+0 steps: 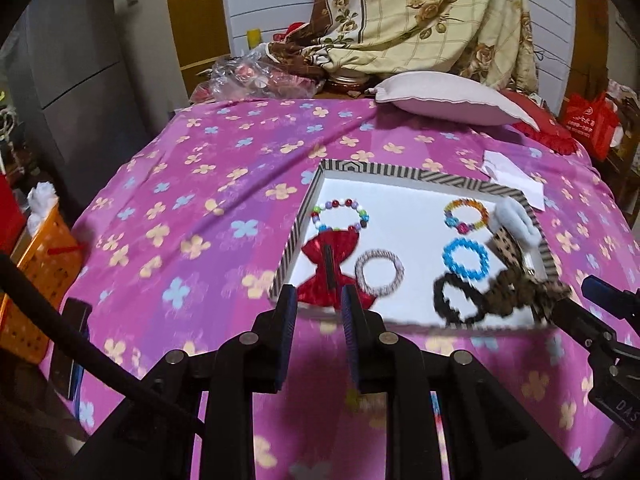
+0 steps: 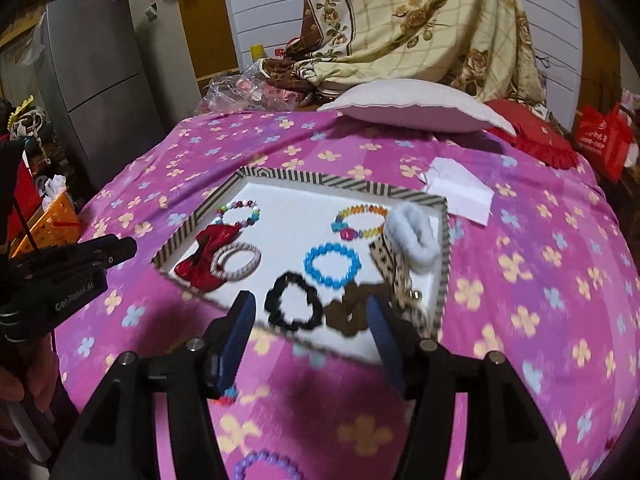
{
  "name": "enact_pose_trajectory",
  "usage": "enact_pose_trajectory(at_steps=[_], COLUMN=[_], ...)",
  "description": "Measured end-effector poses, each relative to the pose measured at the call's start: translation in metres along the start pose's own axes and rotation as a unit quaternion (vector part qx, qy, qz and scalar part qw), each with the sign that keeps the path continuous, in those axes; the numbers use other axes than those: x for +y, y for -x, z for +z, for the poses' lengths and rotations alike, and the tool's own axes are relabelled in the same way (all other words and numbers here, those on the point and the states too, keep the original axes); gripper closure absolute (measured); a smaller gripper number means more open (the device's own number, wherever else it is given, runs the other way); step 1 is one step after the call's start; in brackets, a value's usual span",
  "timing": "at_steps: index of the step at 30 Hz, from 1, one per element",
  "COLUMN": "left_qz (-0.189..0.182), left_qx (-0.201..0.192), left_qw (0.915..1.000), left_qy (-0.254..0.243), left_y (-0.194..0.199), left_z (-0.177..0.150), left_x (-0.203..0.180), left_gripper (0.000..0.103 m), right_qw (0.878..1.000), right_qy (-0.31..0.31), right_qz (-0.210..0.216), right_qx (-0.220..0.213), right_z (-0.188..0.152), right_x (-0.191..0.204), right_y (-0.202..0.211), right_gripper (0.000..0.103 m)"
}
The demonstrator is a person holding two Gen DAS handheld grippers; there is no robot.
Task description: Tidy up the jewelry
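The tray [image 2: 442, 268], a shallow white box with a striped rim, lies on the bed [image 2: 540, 280] and already holds most of the pieces: a red bow [image 1: 326, 272] at its near left corner, a striped ring [image 1: 379, 272] beside the bow, a blue bead bracelet [image 2: 333, 265] in the middle, two many-coloured bead bracelets toward the far side, a black scrunchie [image 2: 295, 306] and a brown one along the near edge, and a white fluffy band [image 2: 414, 238] against the right wall. Outside the tray, a purple bead bracelet [image 2: 266, 465] lies on the bed on the near side, at the bottom of the right wrist view, below and behind the right gripper [image 2: 312, 332]. That looks like the piece left to put away. The right gripper's jaws are spread wide with nothing between them; the left gripper [image 1: 319, 312] has its jaws partly apart, also empty, aimed at the bow corner. Both hang over the near rim of the tray. The right hand seems the nearer one to the purple bracelet, which lies flat as a loop, so the jaws would likely need to draw back toward the person and come down over one side of the ring. Something small and colourful shows by the right gripper's left finger, too blurred to name.
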State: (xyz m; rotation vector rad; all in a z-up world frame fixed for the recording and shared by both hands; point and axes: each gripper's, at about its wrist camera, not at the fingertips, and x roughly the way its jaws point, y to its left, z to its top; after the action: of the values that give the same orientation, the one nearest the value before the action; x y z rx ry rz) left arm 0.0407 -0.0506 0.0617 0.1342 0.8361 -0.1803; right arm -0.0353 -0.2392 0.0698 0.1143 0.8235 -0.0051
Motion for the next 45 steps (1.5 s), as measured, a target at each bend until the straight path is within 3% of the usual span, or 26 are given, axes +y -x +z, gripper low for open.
enact_pose_trajectory(at_steps=[16,45], left_qz=[-0.005,0.002], left_qx=[-0.031,-0.032], left_qw=[0.9994,0.9993], left_qy=[0.013,0.022], left_y=[0.051,0.063], left_z=[-0.046,-0.069], left_x=[0.003,0.01], left_gripper=[0.083,0.081], right_qw=[1.0,1.0], right_qy=[-0.014,0.014], right_qz=[0.004,0.004], right_qx=[-0.002,0.008], right_z=[-0.047,-0.067], right_x=[0.016,0.03], right_y=[0.038,0.051], right_gripper=[0.036,0.033])
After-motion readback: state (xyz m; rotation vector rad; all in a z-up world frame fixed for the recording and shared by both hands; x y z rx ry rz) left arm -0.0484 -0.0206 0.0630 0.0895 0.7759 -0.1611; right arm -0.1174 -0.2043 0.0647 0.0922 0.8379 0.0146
